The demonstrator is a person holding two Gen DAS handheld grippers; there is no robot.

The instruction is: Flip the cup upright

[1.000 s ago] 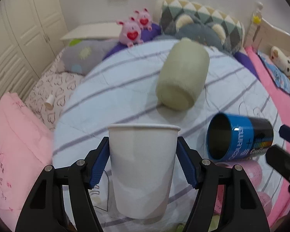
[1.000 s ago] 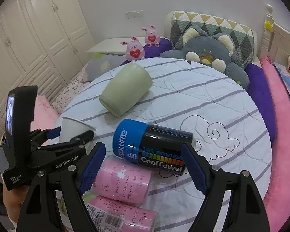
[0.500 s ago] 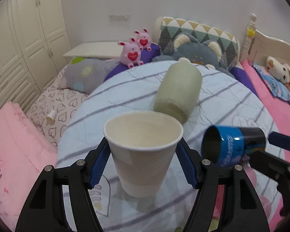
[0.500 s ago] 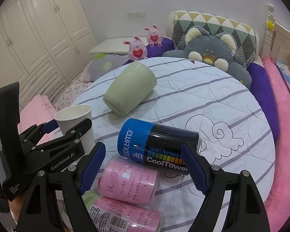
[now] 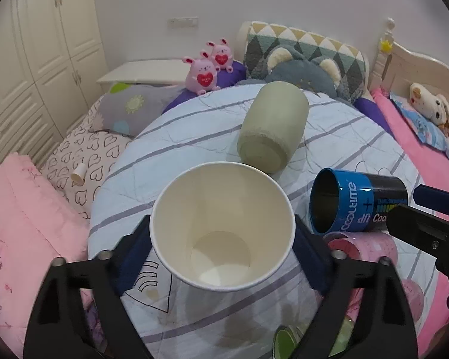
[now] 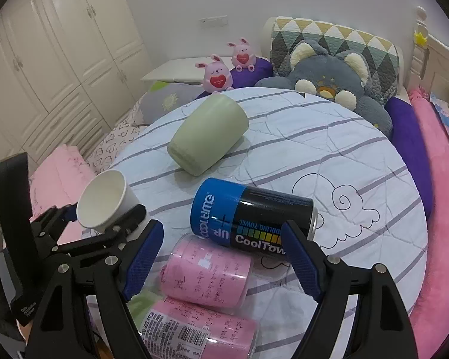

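My left gripper (image 5: 221, 239) is shut on a white paper cup (image 5: 221, 227), held above the round table with its mouth tipped toward the camera so the inside bottom shows. The cup (image 6: 104, 202) and left gripper (image 6: 104, 224) also show at the left of the right wrist view. My right gripper (image 6: 221, 263) is open and empty, its fingers either side of a blue and black CoolTowel can (image 6: 254, 215) lying on its side. A green cup (image 5: 272, 125) lies on its side further back, base toward me; it also shows in the right wrist view (image 6: 208, 137).
The round table (image 6: 359, 161) has a striped white cloth. Two pink cans (image 6: 206, 275) lie near its front edge. A bed surrounds it with a grey plush bear (image 6: 329, 86), pink bunnies (image 6: 215, 74), pillows and pink blankets (image 5: 18, 224). White wardrobes (image 6: 45, 45) stand at left.
The left gripper has lifted and tilted the paper cup, so its mouth now faces the camera. The right gripper has shifted slightly closer to the cans.
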